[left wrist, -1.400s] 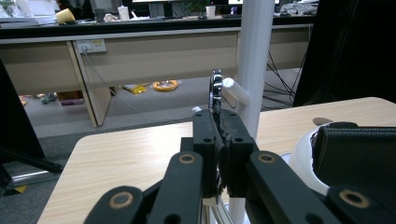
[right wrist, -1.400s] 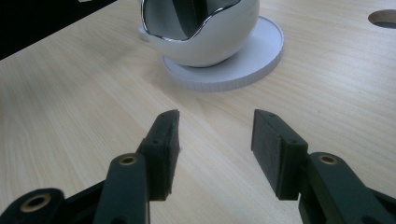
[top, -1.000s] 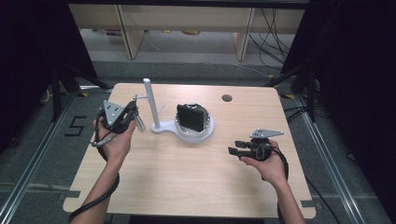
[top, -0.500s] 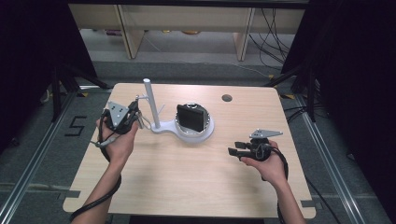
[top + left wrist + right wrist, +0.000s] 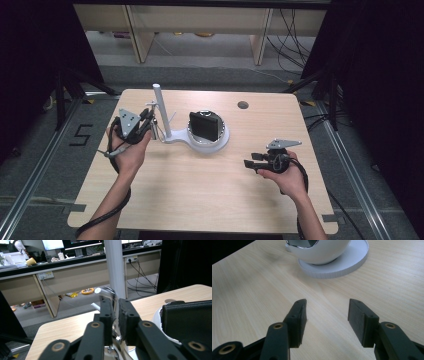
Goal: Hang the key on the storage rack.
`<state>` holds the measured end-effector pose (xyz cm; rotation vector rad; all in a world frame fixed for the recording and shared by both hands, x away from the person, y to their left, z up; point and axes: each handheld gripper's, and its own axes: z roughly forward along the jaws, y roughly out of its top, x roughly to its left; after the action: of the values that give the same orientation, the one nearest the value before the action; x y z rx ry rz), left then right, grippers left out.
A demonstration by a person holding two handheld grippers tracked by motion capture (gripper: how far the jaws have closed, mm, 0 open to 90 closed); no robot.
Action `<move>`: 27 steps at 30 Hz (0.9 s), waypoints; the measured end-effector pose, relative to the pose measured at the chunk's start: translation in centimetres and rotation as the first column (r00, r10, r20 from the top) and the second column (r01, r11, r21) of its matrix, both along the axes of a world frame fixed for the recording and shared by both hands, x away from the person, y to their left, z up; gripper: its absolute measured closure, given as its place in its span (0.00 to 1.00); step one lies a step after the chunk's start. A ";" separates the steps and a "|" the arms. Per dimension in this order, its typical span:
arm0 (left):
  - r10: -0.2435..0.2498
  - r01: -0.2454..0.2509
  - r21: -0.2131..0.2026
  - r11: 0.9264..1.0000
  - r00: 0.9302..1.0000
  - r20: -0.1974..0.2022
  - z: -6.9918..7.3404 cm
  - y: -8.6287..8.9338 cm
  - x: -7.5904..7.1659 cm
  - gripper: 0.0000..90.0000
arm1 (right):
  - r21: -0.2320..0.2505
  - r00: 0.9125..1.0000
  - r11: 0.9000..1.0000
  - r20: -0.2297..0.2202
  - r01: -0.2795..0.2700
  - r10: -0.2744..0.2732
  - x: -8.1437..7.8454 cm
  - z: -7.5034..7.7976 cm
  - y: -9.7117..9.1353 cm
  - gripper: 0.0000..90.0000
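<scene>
Nearest to us, the right claw (image 5: 327, 307) hovers low over the bare bench (image 5: 200, 200), jaws spread wide with nothing between them (it looks idle for now).

Further in and to the left, the left claw (image 5: 115, 315) sits right against the white post (image 5: 115, 265). Its jaws have just been opening and now stand slightly parted. A small shiny metal piece (image 5: 105, 291) lies between the pads and pokes out above them, just beside the post. We cannot tell whether it hangs on the post yet or what exactly it is.

That is where we judge the risk to be. If the piece is not properly seated, it could drop to the bench as the pads let go. It could also catch on a pad when we draw the claw back, tugging the post and rocking the whole stand.

Beyond the post, on the same base, the white bowl (image 5: 222, 136) holds one black case (image 5: 204, 126), standing upright and rising above the rim. A hard knock could tip it out.
</scene>
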<state>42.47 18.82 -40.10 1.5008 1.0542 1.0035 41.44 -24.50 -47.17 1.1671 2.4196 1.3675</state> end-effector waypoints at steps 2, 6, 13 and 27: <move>-0.006 0.006 -0.005 1.000 1.000 -0.002 -0.1 0.1 -0.1 0.85 | -0.012 1.000 1.000 0.008 0.007 -0.006 0.0 0.1 -0.1 0.56; -0.013 0.013 -0.026 1.000 1.000 -0.014 -0.5 0.8 -0.4 0.80 | 0.003 1.000 1.000 0.008 0.004 -0.004 0.0 0.1 -0.2 0.56; -0.027 0.026 -0.048 0.998 0.999 -0.029 -1.7 2.6 -1.3 0.64 | 0.002 1.000 1.000 0.019 0.014 -0.014 -0.1 0.0 -0.4 0.55; -0.016 0.010 -0.064 0.998 0.996 -0.093 -7.1 6.2 -3.8 0.50 | 0.006 0.999 0.999 -0.021 0.044 -0.044 -0.3 -0.6 -0.6 0.55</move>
<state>38.69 25.06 -47.16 1.5132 1.1302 0.8903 41.11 -25.08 -47.74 1.2345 2.3903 1.3583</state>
